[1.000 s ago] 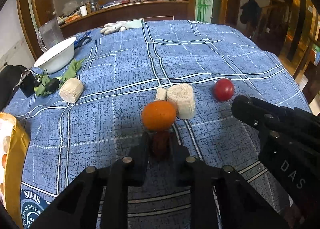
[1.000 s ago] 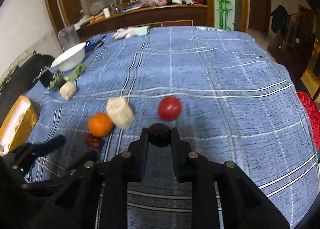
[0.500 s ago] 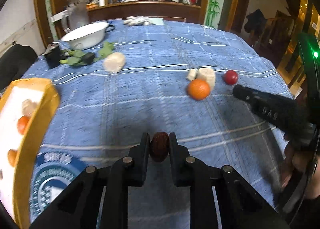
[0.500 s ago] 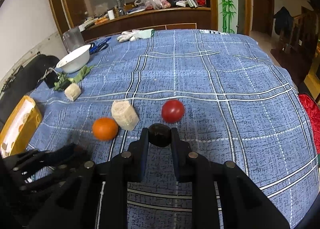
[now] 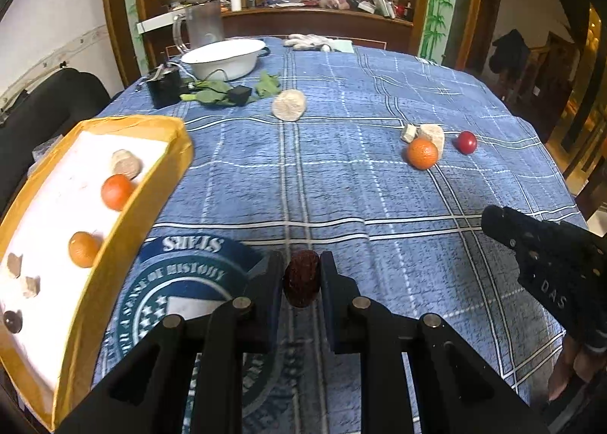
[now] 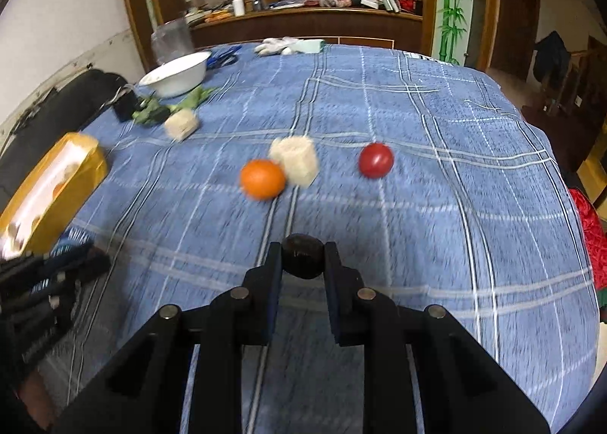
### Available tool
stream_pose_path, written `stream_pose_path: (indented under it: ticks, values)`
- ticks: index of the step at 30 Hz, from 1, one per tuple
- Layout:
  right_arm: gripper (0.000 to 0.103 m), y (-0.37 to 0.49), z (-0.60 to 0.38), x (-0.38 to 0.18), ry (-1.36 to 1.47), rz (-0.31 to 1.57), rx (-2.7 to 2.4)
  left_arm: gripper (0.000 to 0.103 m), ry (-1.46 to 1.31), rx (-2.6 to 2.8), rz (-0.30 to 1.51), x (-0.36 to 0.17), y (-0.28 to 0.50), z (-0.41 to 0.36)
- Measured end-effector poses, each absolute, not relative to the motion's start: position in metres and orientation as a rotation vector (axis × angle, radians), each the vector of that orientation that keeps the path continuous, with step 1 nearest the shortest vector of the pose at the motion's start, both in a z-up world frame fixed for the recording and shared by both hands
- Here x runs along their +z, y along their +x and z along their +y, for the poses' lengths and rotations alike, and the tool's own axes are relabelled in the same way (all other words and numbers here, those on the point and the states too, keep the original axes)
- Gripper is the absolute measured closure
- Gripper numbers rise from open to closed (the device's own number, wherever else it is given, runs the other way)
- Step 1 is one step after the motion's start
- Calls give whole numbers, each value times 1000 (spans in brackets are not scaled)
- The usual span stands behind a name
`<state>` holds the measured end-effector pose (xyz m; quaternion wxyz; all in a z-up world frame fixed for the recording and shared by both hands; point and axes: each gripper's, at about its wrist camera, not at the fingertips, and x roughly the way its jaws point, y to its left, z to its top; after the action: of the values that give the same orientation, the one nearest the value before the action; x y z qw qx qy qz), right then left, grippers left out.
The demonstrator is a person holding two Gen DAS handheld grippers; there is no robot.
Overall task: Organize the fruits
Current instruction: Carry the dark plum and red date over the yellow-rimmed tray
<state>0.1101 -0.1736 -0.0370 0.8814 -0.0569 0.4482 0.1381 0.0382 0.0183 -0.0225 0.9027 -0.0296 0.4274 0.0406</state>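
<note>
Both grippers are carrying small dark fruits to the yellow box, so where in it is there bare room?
The yellow box is barest along its left white floor. Its right wall is crowded: two oranges, pale chunks and a dark fruit. The cloth before it lies bare.

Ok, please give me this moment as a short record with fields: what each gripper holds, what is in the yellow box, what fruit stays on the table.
left gripper: shut on a dark red date
right gripper: shut on a dark round fruit
yellow box: two oranges, some pale pieces, one dark fruit
on the tablecloth: orange, red tomato, pale chunks
far side: white bowl, green leaves
</note>
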Motion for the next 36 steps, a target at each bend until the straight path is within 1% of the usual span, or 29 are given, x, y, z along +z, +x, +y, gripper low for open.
stream_pose_path:
  ticks: [10,29,36]
  values:
    - [80,74,-149,-28,-161,922,332,86,-74,133,851,-14,21,39]
    - [80,46,-110,-14,-213,884,398,86,-86,184,800,1,1,62]
    - [80,41,-98,-5,-226,859,423,86,-124,229,787,7,-12,90]
